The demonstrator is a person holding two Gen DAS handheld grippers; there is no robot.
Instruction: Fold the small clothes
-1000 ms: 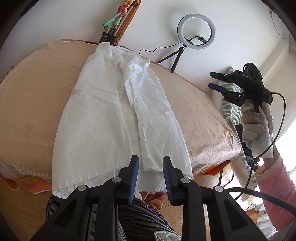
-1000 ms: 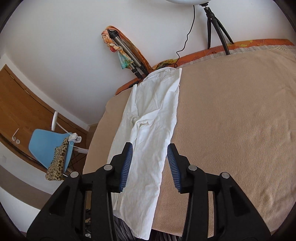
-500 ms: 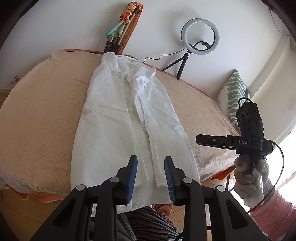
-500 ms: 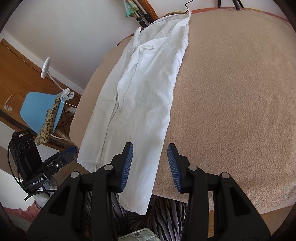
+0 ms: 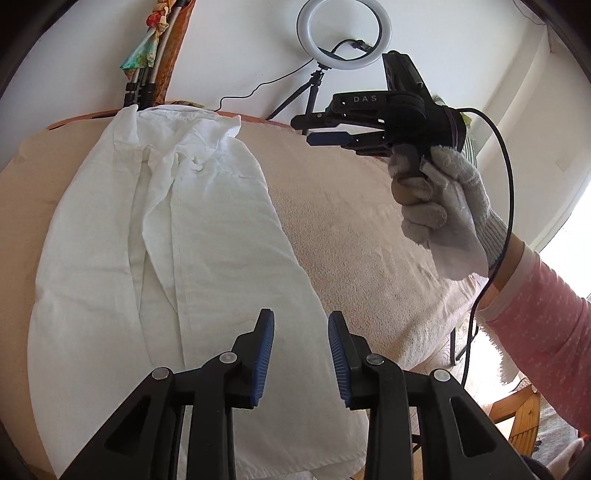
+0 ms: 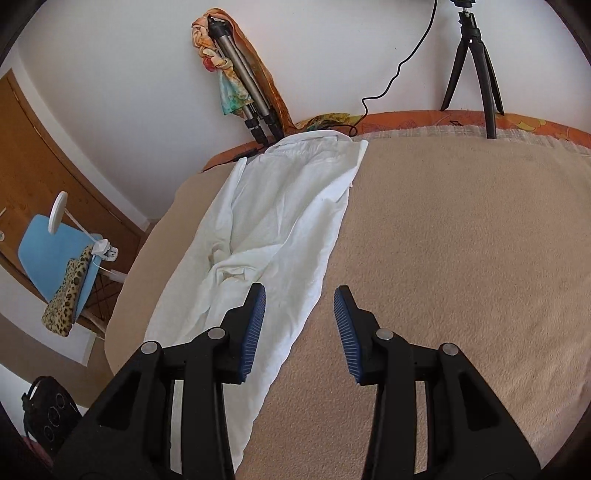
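both grippers are unclenched with nothing in them. left gripper point(image 5: 301, 352) hangs right over the near hem of the white shirt point(image 5: 166, 258), which lies flat on the beige blanket point(image 5: 369, 240). right gripper point(image 6: 300, 326) hovers above the shirt's right edge, ring light point(image 5: 343, 33) beyond it.

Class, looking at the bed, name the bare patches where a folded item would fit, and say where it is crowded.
Free: the beige blanket between the white shirt and the black tripod, and a narrower strip left of the shirt. Crowded: the head edge, with shirt collar, black cable and folded tripod.
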